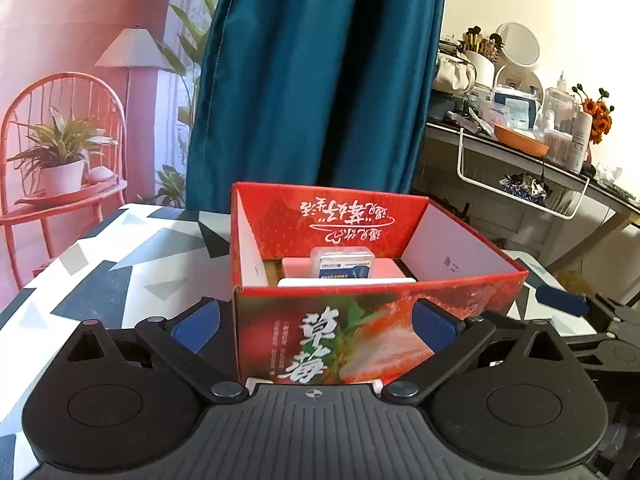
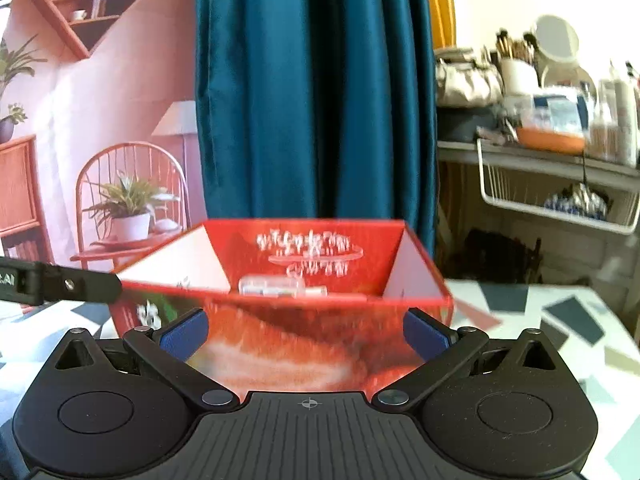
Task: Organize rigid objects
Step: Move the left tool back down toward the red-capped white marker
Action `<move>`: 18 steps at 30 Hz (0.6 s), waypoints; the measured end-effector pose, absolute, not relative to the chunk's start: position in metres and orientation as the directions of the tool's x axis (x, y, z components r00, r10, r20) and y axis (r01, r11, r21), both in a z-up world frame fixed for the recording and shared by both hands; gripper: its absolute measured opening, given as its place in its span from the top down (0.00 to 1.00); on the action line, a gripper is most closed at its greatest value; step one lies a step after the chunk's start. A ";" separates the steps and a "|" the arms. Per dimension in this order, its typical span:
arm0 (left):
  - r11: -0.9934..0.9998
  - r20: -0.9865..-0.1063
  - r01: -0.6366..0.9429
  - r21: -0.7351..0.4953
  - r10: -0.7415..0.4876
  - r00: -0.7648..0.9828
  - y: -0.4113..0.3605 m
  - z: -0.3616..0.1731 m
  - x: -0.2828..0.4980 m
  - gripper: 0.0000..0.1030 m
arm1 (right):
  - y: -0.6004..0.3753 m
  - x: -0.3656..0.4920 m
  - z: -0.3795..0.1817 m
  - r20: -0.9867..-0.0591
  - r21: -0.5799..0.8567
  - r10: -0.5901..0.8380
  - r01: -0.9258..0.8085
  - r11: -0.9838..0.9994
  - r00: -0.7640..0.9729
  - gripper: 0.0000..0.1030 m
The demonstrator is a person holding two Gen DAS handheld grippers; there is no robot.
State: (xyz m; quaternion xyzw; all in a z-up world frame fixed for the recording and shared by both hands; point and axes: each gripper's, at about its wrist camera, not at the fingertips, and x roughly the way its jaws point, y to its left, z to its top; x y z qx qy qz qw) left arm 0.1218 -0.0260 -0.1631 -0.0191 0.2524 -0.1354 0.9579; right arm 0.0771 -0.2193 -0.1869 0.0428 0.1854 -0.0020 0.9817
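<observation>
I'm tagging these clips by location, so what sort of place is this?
Probably a home room, maybe with a staged corner. A dressing table crowded with makeup brushes and a round mirror stands at the right, beside a teal curtain and a pink printed backdrop showing a chair and a lamp.

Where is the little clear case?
In the left wrist view, the clear case sits inside the red box, on a pink case near its back wall.

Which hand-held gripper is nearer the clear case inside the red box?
Too close to call. The left hand-held gripper and right hand-held gripper both stand open, facing the red box's near wall; the clear case lies inside, beyond each.
</observation>
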 end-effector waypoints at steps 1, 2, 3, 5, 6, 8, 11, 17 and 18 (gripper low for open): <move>0.964 -0.483 0.245 -0.101 -0.263 0.835 -0.026 -0.164 0.121 0.00 | -0.221 0.076 -0.190 -0.374 0.091 0.016 0.020 0.996 0.927 0.00; 0.965 -0.487 0.244 -0.096 -0.259 0.834 -0.026 -0.165 0.121 0.00 | -0.222 0.075 -0.194 -0.382 0.097 0.016 0.023 0.995 0.924 0.00; 0.966 -0.490 0.243 -0.092 -0.257 0.833 -0.027 -0.166 0.120 0.00 | -0.223 0.074 -0.198 -0.391 0.104 0.015 0.027 0.994 0.920 0.00; 0.967 -0.490 0.236 -0.097 -0.252 0.834 -0.026 -0.168 0.119 0.00 | -0.226 0.071 -0.204 -0.408 0.115 0.010 0.040 0.992 0.913 0.00; 0.968 -0.491 0.230 -0.105 -0.251 0.834 -0.025 -0.169 0.119 0.00 | -0.227 0.070 -0.206 -0.418 0.121 0.009 0.046 0.992 0.908 0.00; 0.968 -0.498 0.227 -0.107 -0.250 0.831 -0.026 -0.170 0.120 0.00 | -0.229 0.068 -0.211 -0.430 0.126 0.008 0.051 0.991 0.903 0.00; 0.966 -0.501 0.240 -0.094 -0.254 0.827 -0.030 -0.173 0.120 0.00 | -0.231 0.069 -0.216 -0.433 0.132 0.011 0.052 0.990 0.901 0.00; 0.963 -0.511 0.251 -0.101 -0.267 0.817 -0.031 -0.181 0.120 0.00 | -0.230 0.074 -0.225 -0.437 0.133 0.023 0.039 0.990 0.899 0.00; 0.963 -0.515 0.251 -0.102 -0.267 0.814 -0.030 -0.182 0.120 0.00 | -0.229 0.074 -0.228 -0.435 0.129 0.025 0.035 0.991 0.900 0.00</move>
